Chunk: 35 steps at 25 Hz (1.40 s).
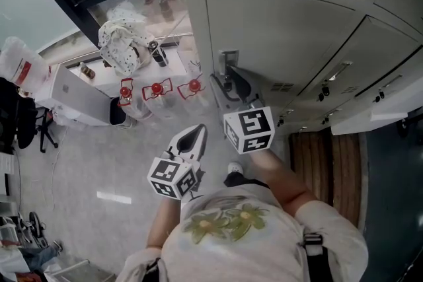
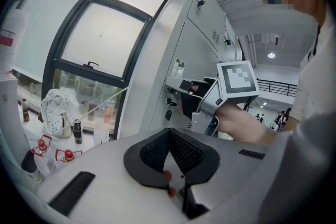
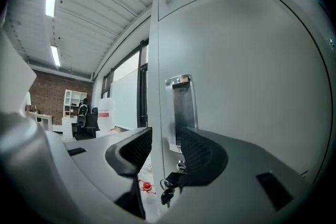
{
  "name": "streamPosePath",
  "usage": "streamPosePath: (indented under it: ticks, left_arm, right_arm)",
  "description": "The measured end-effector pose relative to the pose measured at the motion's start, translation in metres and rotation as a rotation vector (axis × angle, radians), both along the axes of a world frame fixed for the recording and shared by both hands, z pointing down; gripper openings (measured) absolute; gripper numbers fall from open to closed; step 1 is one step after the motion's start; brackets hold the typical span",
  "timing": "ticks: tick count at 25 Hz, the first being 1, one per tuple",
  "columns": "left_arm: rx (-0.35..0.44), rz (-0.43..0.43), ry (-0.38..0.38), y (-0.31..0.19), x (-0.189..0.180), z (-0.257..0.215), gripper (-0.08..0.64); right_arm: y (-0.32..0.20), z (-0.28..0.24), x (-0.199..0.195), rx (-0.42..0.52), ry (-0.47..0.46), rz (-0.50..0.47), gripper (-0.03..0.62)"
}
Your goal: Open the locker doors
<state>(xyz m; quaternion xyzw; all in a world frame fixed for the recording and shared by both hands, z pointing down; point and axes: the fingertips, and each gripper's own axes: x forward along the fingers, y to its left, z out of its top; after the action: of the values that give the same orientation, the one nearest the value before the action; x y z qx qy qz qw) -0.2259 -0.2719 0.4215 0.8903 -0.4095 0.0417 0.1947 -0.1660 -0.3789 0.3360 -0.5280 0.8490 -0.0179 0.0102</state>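
One locker door [image 3: 247, 92] is closed, with its metal handle [image 3: 182, 107] by the left edge. The right hand-held gripper [image 3: 164, 140] is wide open near the handle and holds nothing. The left hand-held gripper [image 2: 169, 134] is squeezed closed on nothing. I think the jaws could slip off the smooth handle, or bump the keys [image 3: 167, 194] hanging below it.

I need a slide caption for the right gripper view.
Right gripper, jaws apart, at the recessed handle of a locker door.

The right gripper [image 1: 228, 86] sits before the locker door handle [image 1: 229, 63], left gripper [image 1: 197, 133] farther back.
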Motion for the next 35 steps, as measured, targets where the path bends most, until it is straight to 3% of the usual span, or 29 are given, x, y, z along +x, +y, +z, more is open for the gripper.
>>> streamPosePath:
  ticks: [11, 17, 35]
  left_arm:
    - [-0.005, -0.008, 0.012, 0.005, -0.008, 0.001, 0.029]
    - [-0.011, -0.008, 0.016, 0.012, -0.01, 0.002, 0.029]
    - [-0.015, 0.031, 0.012, 0.044, -0.004, 0.005, 0.029]
  right_arm:
    - [-0.004, 0.002, -0.005, -0.017, 0.028, 0.057, 0.166]
    - [-0.007, 0.002, 0.003, -0.01, 0.043, 0.111, 0.086]
    - [0.036, 0.001, 0.001, 0.011, 0.043, 0.062, 0.086]
